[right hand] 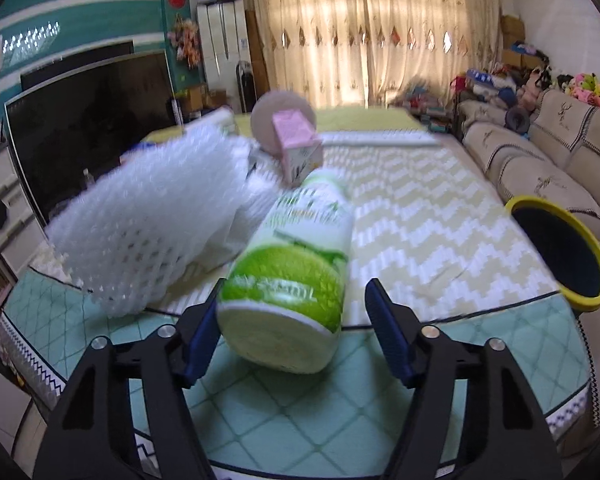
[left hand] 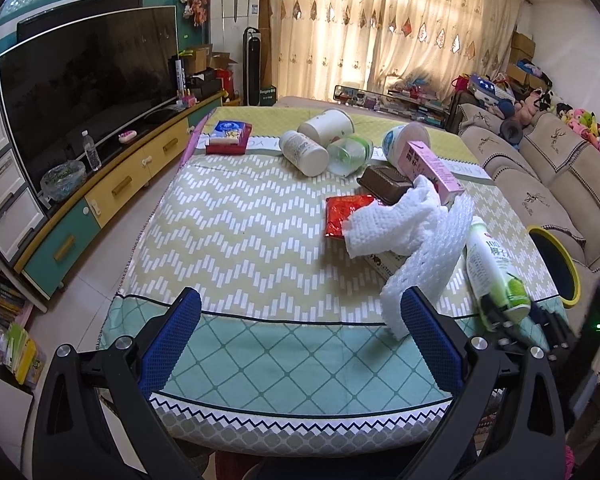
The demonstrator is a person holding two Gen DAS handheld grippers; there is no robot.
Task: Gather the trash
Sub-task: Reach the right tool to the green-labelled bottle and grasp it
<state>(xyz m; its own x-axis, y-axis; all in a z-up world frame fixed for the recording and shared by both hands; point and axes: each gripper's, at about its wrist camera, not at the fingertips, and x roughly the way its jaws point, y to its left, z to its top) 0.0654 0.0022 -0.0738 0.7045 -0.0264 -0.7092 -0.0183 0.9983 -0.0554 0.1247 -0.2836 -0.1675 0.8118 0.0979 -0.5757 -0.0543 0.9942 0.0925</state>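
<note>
A green and white drink bottle (right hand: 296,268) lies on the table between the jaws of my right gripper (right hand: 292,320). The jaws are open, the left pad touching or nearly touching it, the right pad apart. The bottle also shows in the left wrist view (left hand: 494,268), with the right gripper (left hand: 512,320) at its base. A white foam net (left hand: 420,248) lies beside it. Further back are a red wrapper (left hand: 346,214), a brown tray (left hand: 386,182), a pink carton (left hand: 430,168) and several white cups (left hand: 304,152). My left gripper (left hand: 300,340) is open and empty above the table's near edge.
A yellow-rimmed bin (right hand: 564,252) stands at the table's right edge beside the sofa (left hand: 560,168). A TV (left hand: 80,92) on a cabinet stands to the left. A tissue pack (left hand: 228,136) lies at the far left of the table (left hand: 240,220).
</note>
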